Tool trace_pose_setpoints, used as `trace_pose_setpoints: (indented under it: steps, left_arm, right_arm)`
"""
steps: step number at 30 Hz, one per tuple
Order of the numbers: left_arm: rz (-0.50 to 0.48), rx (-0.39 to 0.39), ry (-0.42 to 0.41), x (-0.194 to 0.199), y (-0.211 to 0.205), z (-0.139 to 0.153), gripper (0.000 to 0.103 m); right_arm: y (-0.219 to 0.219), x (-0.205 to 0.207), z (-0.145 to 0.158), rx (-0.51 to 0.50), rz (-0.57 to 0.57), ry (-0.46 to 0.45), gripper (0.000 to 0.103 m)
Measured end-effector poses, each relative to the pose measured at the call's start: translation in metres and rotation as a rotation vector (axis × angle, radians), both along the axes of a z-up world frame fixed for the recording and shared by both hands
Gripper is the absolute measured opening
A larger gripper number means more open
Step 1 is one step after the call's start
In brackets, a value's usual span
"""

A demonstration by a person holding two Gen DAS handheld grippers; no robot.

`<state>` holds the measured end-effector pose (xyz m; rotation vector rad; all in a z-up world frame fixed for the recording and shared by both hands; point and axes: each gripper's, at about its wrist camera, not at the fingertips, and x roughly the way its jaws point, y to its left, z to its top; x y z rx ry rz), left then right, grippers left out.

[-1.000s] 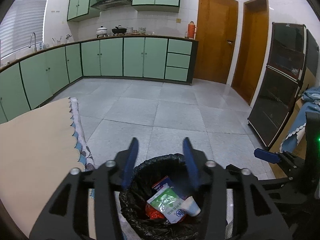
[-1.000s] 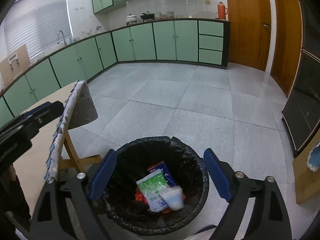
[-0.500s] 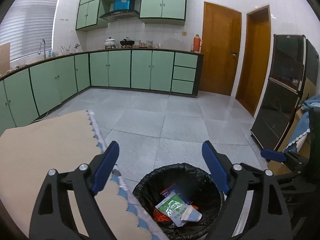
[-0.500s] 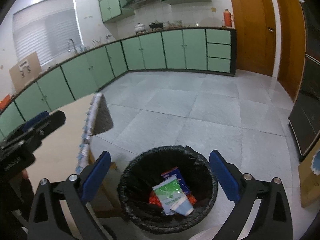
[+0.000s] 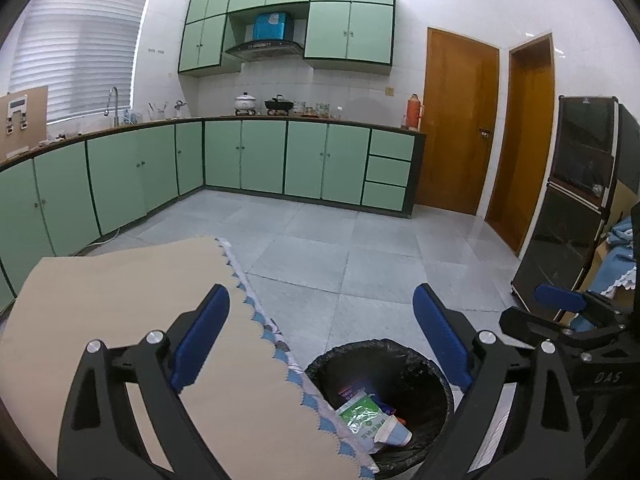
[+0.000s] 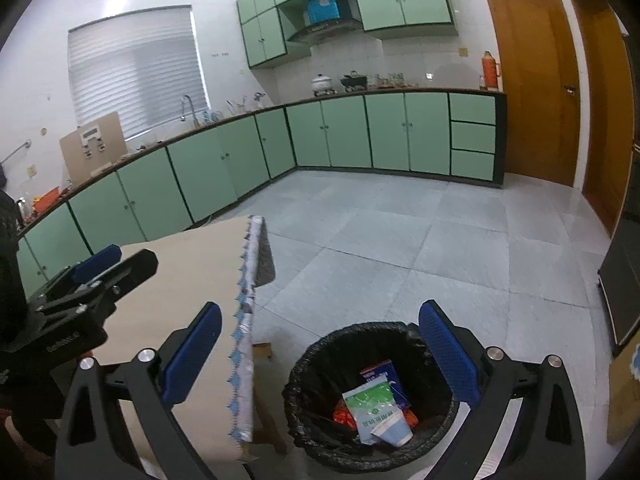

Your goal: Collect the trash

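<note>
A bin lined with a black bag [image 5: 384,354] [image 6: 320,360] stands on the floor by the table's corner. Inside lie a green-and-white packet [image 5: 358,414] [image 6: 370,406], a crushed white paper cup [image 5: 394,436] [image 6: 394,432], a blue packet [image 6: 380,372] and something orange-red [image 6: 345,416]. My left gripper [image 5: 320,336] hovers above the table edge and the bin; its jaws are still opening, nothing between them. My right gripper [image 6: 320,344] hangs wide open above the bin, also with nothing in it.
A table with a beige cloth and blue scalloped trim [image 5: 120,288] [image 6: 192,276] fills the left. Green cabinets [image 5: 280,160] line the far wall. Two wooden doors [image 5: 460,120] stand at the right, with a dark glass cabinet [image 5: 576,200] beside them. Grey floor tiles [image 5: 340,248] lie between.
Both grippers have risen and drawn back from the bin, so it looks smaller and lower. The left jaws have spread from narrow to wide. The trash stays in the bin.
</note>
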<state>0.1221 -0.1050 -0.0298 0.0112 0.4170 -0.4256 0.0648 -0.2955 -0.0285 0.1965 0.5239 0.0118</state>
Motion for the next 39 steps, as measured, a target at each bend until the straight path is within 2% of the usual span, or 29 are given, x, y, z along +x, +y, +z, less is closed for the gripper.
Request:
trace_pose_setpoints:
  steps: [18, 39]
  left_arm:
    - [0.055, 0.002, -0.065, -0.033, 0.044, 0.024, 0.095]
    - [0.071, 0.007, -0.122, -0.069, 0.063, 0.037, 0.096]
  right_arm:
    - [0.042, -0.025, 0.038, -0.039, 0.08, -0.077, 0.097]
    - [0.063, -0.043, 0.045, -0.061, 0.113, -0.118, 0.097]
